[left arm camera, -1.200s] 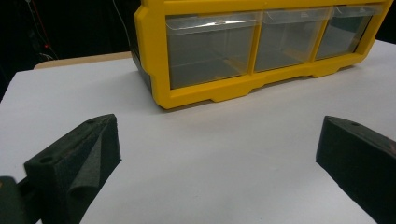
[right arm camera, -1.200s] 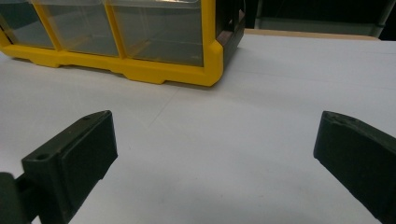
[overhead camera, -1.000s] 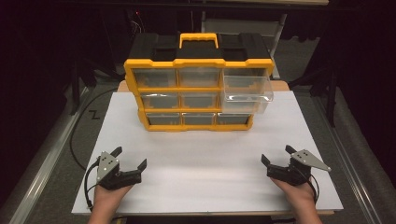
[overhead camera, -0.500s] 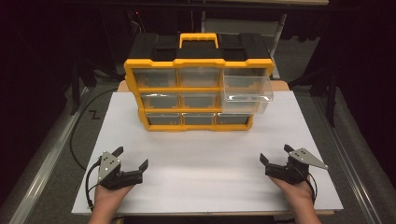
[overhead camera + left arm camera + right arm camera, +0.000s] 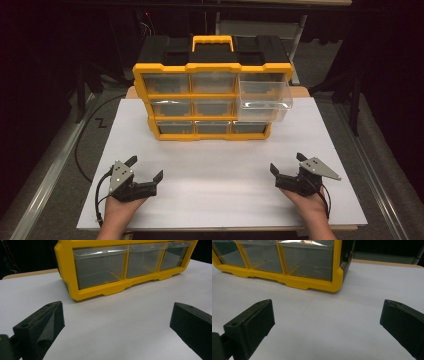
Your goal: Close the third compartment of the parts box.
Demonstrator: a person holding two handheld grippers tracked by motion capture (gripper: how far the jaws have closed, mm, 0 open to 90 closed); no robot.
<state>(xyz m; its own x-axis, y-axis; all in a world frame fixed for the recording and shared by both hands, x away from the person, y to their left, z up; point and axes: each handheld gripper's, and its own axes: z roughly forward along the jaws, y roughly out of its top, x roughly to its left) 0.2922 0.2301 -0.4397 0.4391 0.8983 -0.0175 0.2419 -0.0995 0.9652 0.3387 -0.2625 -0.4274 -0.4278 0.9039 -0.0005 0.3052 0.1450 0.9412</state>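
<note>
Drawer (image 5: pixel 264 94) juts from the organizer (image 5: pixel 212 100) at the far edge; we bring our wide-open right hand-held gripper (image 5: pixel 289 171) squarely to its front.

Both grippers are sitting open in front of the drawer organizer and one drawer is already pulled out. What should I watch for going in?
1. The pulled-out drawer at the top right juts past the organizer front; the right gripper, coming in low to high, could knock it or tip it out.
2. The organizer stands loose on the white board; pushing that drawer shut one-handed may slide the whole unit back.
3. The left gripper is far from it, so bracing needs a long reach.
</note>
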